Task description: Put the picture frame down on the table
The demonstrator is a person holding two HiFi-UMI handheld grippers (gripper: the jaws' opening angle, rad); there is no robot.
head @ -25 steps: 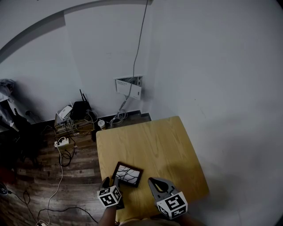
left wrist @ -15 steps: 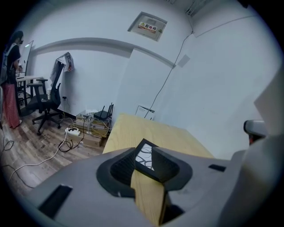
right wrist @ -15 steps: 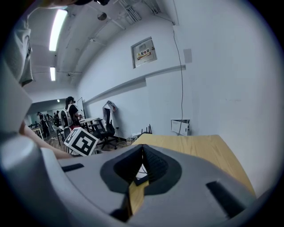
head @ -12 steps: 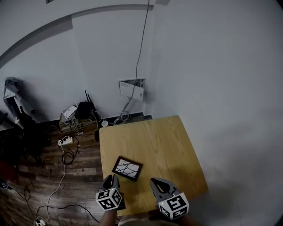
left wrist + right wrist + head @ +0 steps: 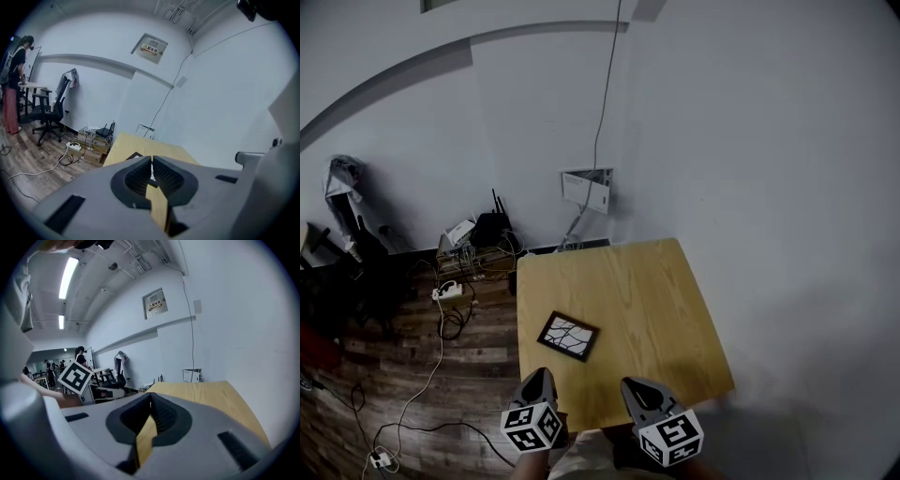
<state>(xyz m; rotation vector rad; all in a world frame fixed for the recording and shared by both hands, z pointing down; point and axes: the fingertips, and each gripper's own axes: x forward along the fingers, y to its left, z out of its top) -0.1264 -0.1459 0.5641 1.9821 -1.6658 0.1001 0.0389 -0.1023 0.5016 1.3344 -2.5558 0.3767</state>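
Wooden table (image 5: 647,291) carries picture frame (image 5: 568,336) flat, near its left edge, apart from both grippers. Jaws of left gripper (image 5: 538,378) just closed, nothing between; right gripper (image 5: 634,387) clenched empty. My worry: stray left sweep nudges frame overboard.

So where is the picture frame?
In the head view the picture frame lies flat on the wooden table, toward its left near side, just ahead of the left gripper and apart from it.
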